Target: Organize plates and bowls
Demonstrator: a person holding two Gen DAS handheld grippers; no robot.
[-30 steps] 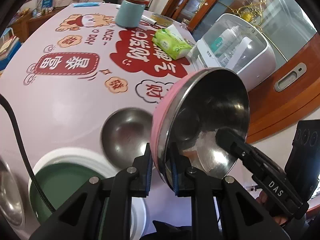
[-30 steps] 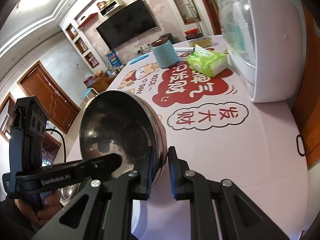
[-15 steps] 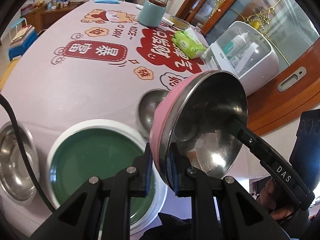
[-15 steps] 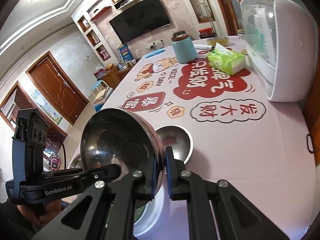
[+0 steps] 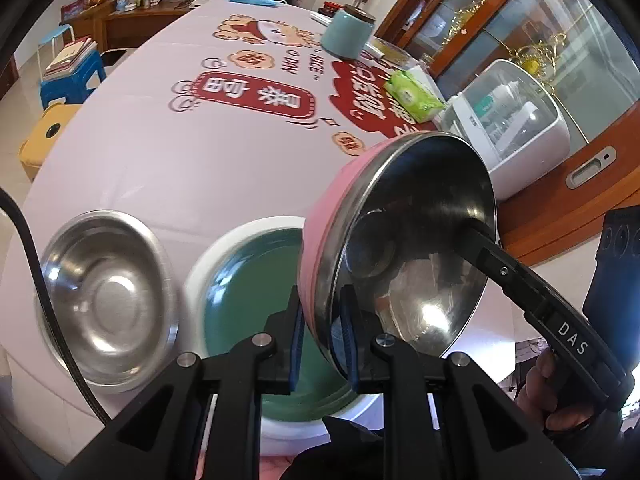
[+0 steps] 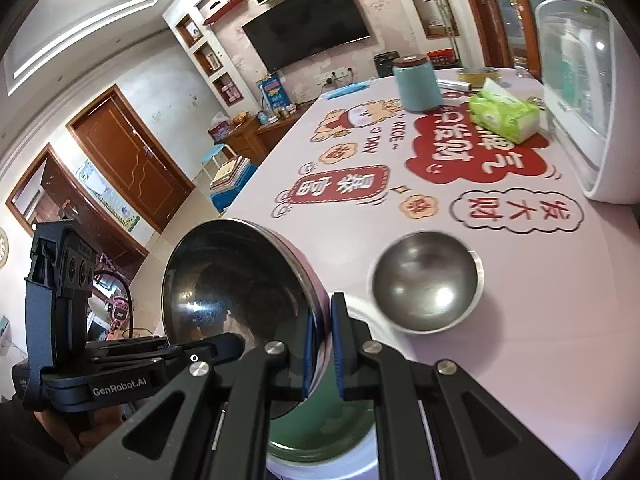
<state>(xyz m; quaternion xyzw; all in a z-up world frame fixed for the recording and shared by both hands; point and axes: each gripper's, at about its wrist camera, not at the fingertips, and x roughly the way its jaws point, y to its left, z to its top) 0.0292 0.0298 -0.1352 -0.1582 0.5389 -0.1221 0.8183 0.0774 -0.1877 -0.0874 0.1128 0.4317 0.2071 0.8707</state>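
A pink bowl (image 5: 400,240) with a steel inside hangs tilted on edge above the table, held from both sides. My left gripper (image 5: 322,340) is shut on its near rim. My right gripper (image 6: 320,356) is shut on the opposite rim, and its black finger (image 5: 560,320) reaches in from the right. In the right wrist view the bowl (image 6: 240,288) shows its shiny hollow. Below it lies a green plate (image 5: 240,300) with a white rim (image 6: 320,432). A wide steel bowl (image 5: 108,296) sits left of the plate. A small steel bowl (image 6: 428,280) rests to the plate's right.
Farther back on the printed pink tablecloth (image 5: 160,160) stand a teal jar (image 5: 348,34), a green tissue pack (image 5: 412,94) and a white domed appliance (image 5: 516,120). Blue and yellow stools (image 5: 72,76) stand off the table's left side. A hand (image 5: 560,392) holds the right gripper.
Both grippers have carried the pink bowl leftward along the near table edge. It now hangs over the green plate; the wide steel bowl has come into view, and the small steel bowl lies off to the right.
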